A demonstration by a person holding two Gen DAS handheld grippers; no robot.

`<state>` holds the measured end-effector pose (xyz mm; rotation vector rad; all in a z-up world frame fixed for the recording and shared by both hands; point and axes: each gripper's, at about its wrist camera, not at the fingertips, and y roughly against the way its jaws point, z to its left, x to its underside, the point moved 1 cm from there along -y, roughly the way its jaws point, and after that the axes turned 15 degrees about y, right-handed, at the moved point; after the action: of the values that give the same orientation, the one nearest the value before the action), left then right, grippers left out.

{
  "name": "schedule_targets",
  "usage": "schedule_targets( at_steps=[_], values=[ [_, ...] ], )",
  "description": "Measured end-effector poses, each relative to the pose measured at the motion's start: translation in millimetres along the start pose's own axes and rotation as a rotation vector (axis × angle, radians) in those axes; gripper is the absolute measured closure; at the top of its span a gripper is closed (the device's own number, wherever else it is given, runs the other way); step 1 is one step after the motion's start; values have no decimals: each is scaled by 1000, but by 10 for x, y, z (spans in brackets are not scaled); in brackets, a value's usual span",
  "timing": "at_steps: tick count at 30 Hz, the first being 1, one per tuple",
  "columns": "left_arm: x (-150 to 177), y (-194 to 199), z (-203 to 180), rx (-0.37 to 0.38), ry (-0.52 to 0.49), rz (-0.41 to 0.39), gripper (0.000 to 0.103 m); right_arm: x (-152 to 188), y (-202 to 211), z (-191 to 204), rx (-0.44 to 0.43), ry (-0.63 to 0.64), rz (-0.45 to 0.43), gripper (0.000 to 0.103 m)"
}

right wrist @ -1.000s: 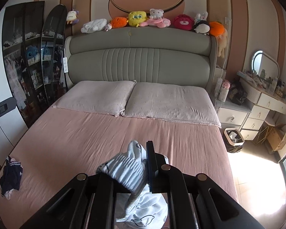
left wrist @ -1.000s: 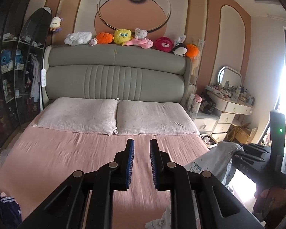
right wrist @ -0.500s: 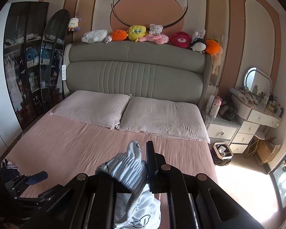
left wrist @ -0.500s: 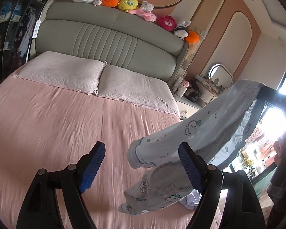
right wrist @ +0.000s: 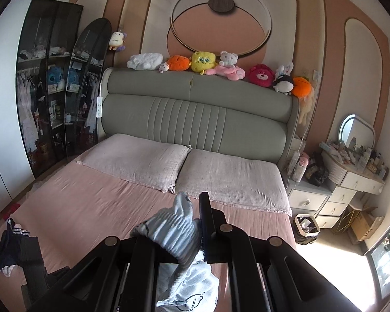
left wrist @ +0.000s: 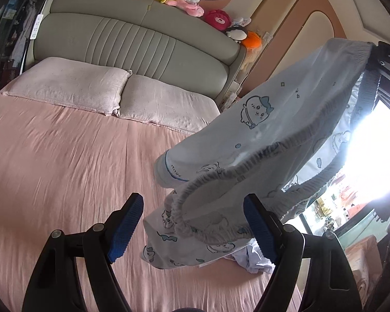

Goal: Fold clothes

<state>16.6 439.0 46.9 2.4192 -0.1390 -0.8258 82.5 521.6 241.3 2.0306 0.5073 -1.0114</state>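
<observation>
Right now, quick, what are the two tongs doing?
Left tongs: open, holding nothing; the pajama pants' waistband hangs between the pads.
Right tongs: closed on the pajama pants.

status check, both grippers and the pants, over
Left gripper open, waistband between its jaws, not clamped. Right gripper shut on pajama pants, held above the bed. White garment lying underneath.
</observation>
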Motion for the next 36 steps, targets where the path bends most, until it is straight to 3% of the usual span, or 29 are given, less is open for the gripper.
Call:
schedule_targets(
  at_steps=[4,10,20,23,25,31,36],
  values=[
    [-22,37,31,20,11,8,24,-101,79,111,-21,-6,-31,96],
    [3,-1,98,-23,11,3,24,-234,199,302,-47,0,-72,96],
    [3,198,455,-82,120,-109,26,-339,329,434,-29,28,-94,96],
    [-14,280,520,-66,157,-128,41,-306,285,407,-22,21,-85,96],
    [-23,315,556,-55,191,-138,57,-277,247,388,-19,13,-76,96],
    [-57,284,624,3,271,-124,85,-108,93,312,-33,-30,-37,96],
    [-35,216,609,-26,247,-120,86,60,-57,278,-50,-50,-1,96]
  ],
)
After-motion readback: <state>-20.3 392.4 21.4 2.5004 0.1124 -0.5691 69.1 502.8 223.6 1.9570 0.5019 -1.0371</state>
